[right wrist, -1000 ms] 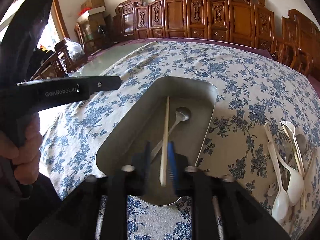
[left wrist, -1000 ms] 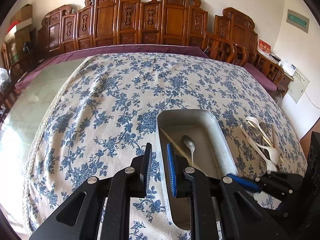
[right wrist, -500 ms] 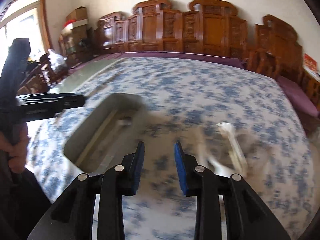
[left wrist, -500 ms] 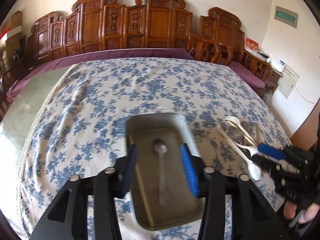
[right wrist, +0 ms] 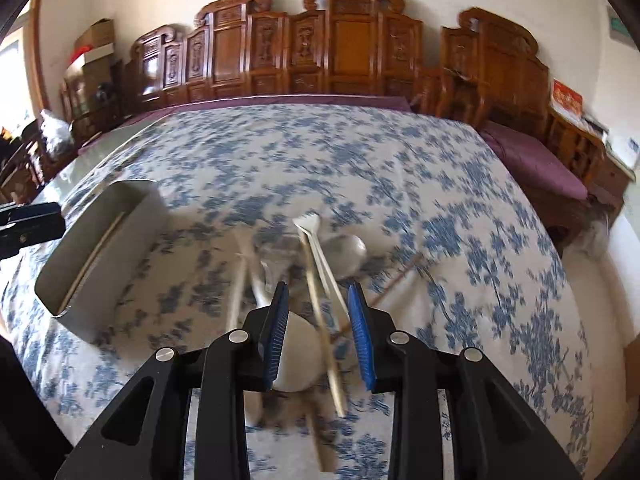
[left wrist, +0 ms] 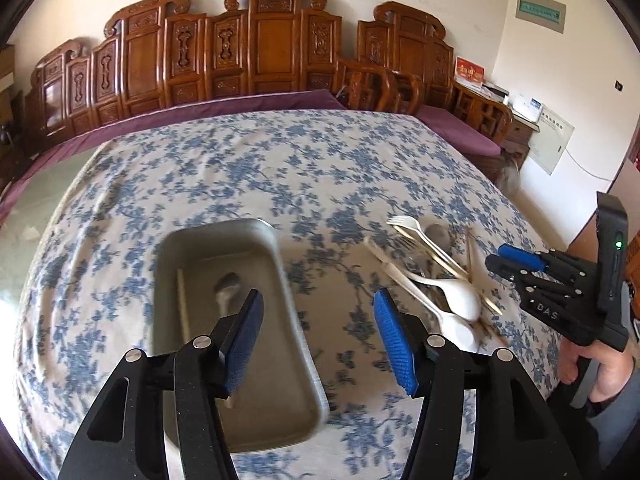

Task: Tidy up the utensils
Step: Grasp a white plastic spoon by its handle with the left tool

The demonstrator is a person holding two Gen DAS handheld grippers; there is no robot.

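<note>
The left tongs (left wrist: 318, 338) have just been opening and now stand wide and empty above the near end of the metal tray (left wrist: 298, 344); a metal spoon (left wrist: 226, 286) and one chopstick (left wrist: 183, 300) already lie in it. The right tongs (right wrist: 318, 336), narrowly parted with nothing gripped, have swung from the tray to the loose pile on the floral tablecloth (right wrist: 460, 208) of the desk; white plastic spoons (right wrist: 298, 354), a white fork (right wrist: 310, 226) and a chopstick (right wrist: 322, 328) lie under them. Judged so, two pieces are stowed and the next pick is being lined up.

Metal tray (left wrist: 294, 332): holds metal spoon (left wrist: 226, 286), one chopstick (left wrist: 183, 304). Right of tray: jumbled white plastic spoons (left wrist: 460, 304), fork (left wrist: 416, 232), chopsticks.
</note>
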